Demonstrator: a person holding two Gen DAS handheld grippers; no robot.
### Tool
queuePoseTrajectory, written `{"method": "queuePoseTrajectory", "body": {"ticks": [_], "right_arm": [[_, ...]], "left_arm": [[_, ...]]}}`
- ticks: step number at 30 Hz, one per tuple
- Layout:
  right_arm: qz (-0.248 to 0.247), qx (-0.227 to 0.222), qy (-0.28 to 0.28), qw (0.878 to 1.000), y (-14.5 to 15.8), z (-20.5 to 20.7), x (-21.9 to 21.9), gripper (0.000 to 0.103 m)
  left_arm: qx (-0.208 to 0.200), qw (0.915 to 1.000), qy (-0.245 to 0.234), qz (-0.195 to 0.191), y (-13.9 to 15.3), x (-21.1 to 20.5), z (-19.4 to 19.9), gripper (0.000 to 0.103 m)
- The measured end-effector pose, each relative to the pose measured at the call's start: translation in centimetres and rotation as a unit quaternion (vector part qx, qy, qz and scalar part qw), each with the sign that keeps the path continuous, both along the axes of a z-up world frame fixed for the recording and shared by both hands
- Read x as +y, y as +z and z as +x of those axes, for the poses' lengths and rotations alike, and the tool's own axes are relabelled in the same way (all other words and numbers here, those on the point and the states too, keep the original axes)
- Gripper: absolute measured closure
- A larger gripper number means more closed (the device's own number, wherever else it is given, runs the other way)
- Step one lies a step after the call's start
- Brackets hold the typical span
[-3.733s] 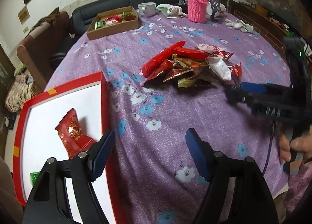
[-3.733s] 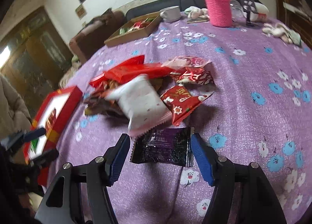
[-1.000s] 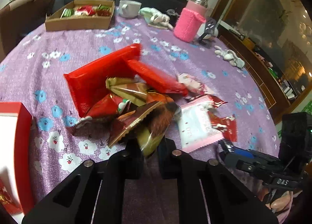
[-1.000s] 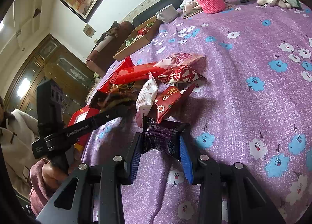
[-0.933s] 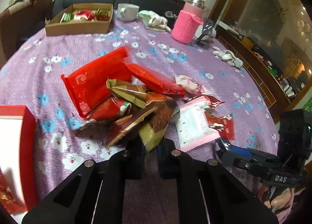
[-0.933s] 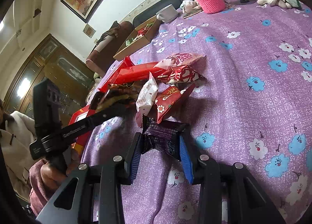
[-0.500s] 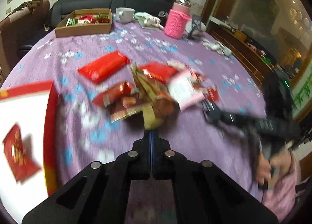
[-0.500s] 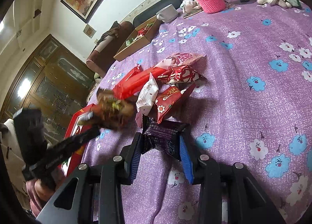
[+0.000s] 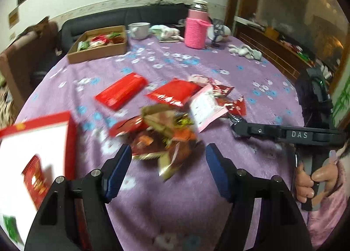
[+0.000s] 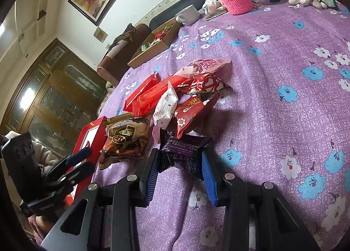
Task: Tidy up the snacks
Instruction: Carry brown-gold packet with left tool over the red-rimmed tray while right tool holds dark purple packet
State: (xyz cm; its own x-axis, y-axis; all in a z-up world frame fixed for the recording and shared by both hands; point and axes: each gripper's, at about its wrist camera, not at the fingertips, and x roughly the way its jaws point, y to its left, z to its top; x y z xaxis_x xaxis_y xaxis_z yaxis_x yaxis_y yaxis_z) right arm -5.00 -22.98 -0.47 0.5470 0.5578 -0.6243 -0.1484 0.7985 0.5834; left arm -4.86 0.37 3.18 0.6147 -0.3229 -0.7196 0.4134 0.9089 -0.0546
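Note:
A heap of snack packets (image 9: 170, 106) lies on the purple flowered tablecloth (image 9: 175, 185). My left gripper (image 9: 168, 163) is open and empty, just behind a blurred brown and gold packet (image 9: 166, 141) that also shows in the right wrist view (image 10: 125, 137). My right gripper (image 10: 179, 172) is shut on a dark purple packet (image 10: 181, 152) low over the cloth; it also shows in the left wrist view (image 9: 235, 127). A red-rimmed white tray (image 9: 32, 141) at the left holds a red packet (image 9: 35, 179).
A cardboard box of snacks (image 9: 98, 43), a white cup (image 9: 139, 30), a pink knitted flask (image 9: 194, 30) and white cloths (image 9: 245, 51) stand at the far side. Red packets (image 10: 151, 91) and a white packet (image 10: 165, 106) lie beyond my right gripper.
My left gripper pulled the brown and gold packets back toward the tray, then opened and let them go. My right gripper has stayed shut on the purple packet.

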Motion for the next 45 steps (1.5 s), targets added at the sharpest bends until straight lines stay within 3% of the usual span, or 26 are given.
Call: {"method": "queuePoseTrajectory", "body": {"ticks": [2, 4, 7, 15, 17, 18, 23, 29, 33, 38, 40, 42, 45], "right_arm": [[0.000, 0.000, 0.000, 1.000, 0.0, 0.0, -0.1, 0.063], [0.000, 0.000, 0.000, 1.000, 0.0, 0.0, 0.0, 0.063], [0.000, 0.000, 0.000, 1.000, 0.0, 0.0, -0.1, 0.063], [0.002, 0.001, -0.001, 1.000, 0.0, 0.1, 0.0, 0.063], [0.003, 0.000, -0.001, 1.000, 0.0, 0.2, 0.1, 0.062], [0.005, 0.000, -0.001, 1.000, 0.0, 0.2, 0.1, 0.060], [0.004, -0.006, 0.002, 1.000, 0.1, 0.5, 0.6, 0.052], [-0.015, -0.010, 0.002, 1.000, 0.3, 0.8, 1.3, 0.052], [-0.022, -0.009, 0.003, 1.000, 0.5, 0.7, 1.4, 0.063], [-0.005, -0.010, 0.018, 1.000, 0.5, 0.2, 1.2, 0.067], [0.004, -0.017, 0.036, 0.999, 0.7, 0.0, 1.7, 0.067], [0.032, -0.030, 0.060, 0.997, 1.2, -0.4, 2.0, 0.068], [0.081, -0.060, 0.092, 0.991, 2.3, -1.2, 2.1, 0.068]], "left_arm": [[-0.017, 0.9995, -0.013, 0.025, -0.4, -1.1, 0.5, 0.036], [-0.025, 0.9984, -0.032, 0.040, -0.8, -1.7, 0.9, 0.053], [0.011, 0.9990, -0.035, 0.025, -1.6, -1.3, 1.8, 0.072], [0.025, 0.9972, -0.067, 0.024, -2.2, -1.8, 0.9, 0.072], [0.044, 0.9962, -0.073, 0.018, -2.8, -2.1, 1.4, 0.071], [0.054, 0.9959, -0.070, 0.021, -3.2, -2.2, 1.7, 0.065], [0.067, 0.9967, -0.045, -0.009, -3.6, -2.0, 2.4, 0.063], [0.077, 0.9961, -0.028, -0.033, -3.4, -1.3, 2.8, 0.084], [0.075, 0.9957, -0.028, -0.047, -3.1, -0.6, 2.5, 0.088], [0.059, 0.9955, -0.042, -0.062, -2.2, 1.2, 0.8, 0.089], [0.057, 0.9938, -0.051, -0.081, -1.8, 2.4, -0.2, 0.089], [0.063, 0.9881, -0.060, -0.127, -1.3, 3.8, -1.1, 0.089], [0.082, 0.9714, -0.074, -0.210, -0.4, 6.1, -2.0, 0.089]]}}
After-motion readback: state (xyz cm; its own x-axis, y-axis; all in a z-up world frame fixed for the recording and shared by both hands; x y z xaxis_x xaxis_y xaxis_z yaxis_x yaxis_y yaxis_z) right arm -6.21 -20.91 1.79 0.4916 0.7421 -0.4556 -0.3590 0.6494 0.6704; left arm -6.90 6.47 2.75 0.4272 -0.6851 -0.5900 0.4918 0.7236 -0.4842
